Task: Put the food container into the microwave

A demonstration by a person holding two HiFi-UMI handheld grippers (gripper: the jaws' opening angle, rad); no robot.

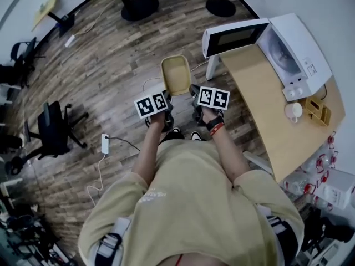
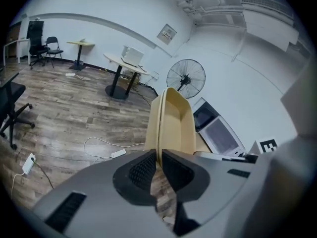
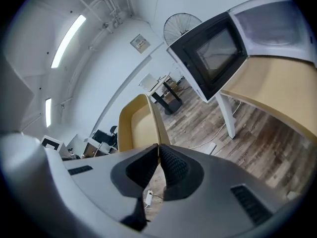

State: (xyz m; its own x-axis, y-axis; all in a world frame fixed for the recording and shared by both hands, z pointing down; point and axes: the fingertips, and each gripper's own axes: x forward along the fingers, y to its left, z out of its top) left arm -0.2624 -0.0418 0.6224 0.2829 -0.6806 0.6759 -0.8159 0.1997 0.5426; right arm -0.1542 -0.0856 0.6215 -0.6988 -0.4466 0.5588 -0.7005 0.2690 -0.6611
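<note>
I hold a tan, empty food container [image 1: 176,73] in the air over the wooden floor, between both grippers. My left gripper [image 1: 166,97] is shut on its left rim, and the container [image 2: 173,120] rises beyond the jaws. My right gripper [image 1: 193,93] is shut on the right rim, with the container [image 3: 136,125] to the left of the jaws. The white microwave [image 1: 288,51] stands on the table to the right, its door [image 1: 233,36] swung open toward me. The same microwave [image 2: 220,133] shows ahead right in the left gripper view, and its door [image 3: 213,53] fills the upper right of the right gripper view.
The light wooden table [image 1: 277,110] carries a white cup [image 1: 293,111] and a small wooden holder [image 1: 316,110] beside the microwave. A standing fan [image 2: 185,78] stands behind. A power strip and cable [image 1: 105,144] lie on the floor, with a black office chair [image 1: 55,129] at left.
</note>
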